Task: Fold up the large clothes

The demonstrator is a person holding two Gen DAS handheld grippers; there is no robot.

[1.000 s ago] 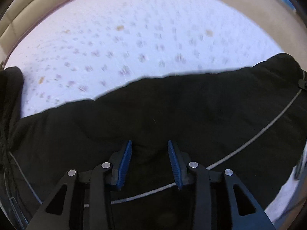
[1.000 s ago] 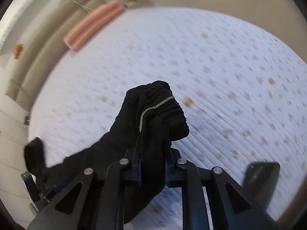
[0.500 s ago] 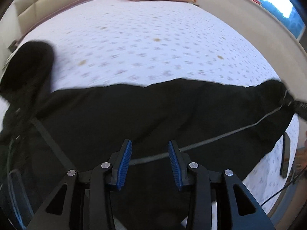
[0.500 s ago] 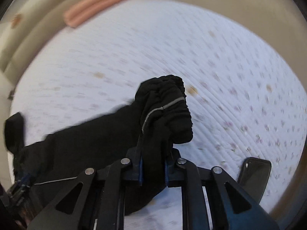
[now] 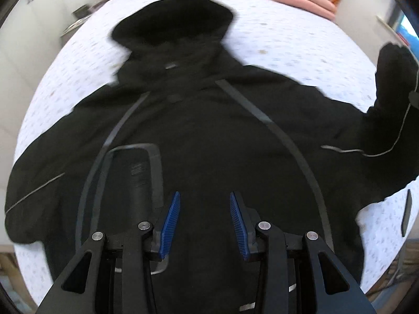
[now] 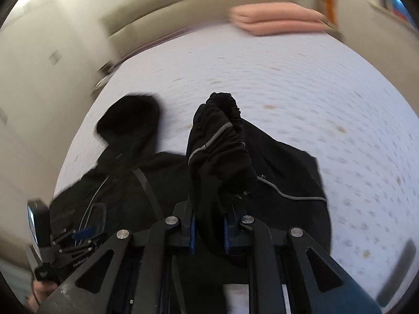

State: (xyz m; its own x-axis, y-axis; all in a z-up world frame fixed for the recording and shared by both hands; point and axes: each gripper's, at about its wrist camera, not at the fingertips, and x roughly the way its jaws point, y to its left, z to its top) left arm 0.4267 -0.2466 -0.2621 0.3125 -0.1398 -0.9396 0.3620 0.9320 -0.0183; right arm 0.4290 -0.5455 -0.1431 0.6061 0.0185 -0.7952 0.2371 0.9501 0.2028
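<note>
A black hooded jacket (image 5: 209, 130) lies spread on the bed with its hood (image 5: 175, 23) toward the headboard. My left gripper (image 5: 204, 209) hovers open over the jacket's body; nothing sits between its blue pads (image 5: 170, 222). My right gripper (image 6: 209, 225) is shut on the elastic cuff (image 6: 222, 136) of one sleeve and holds it up above the jacket. In the left wrist view that raised sleeve (image 5: 392, 83) stands at the far right. The left gripper (image 6: 78, 235) also shows at the lower left of the right wrist view.
The bed has a white patterned sheet (image 6: 314, 91). Folded pink bedding (image 6: 277, 18) lies by the beige headboard (image 6: 183, 7). A dark phone (image 5: 406, 214) rests near the bed's right edge. A hand (image 6: 39, 293) grips the left tool.
My left gripper has swept from above the sleeve to above the jacket's body, and the hood has come into view. The right gripper has carried the cuff in over the jacket.
</note>
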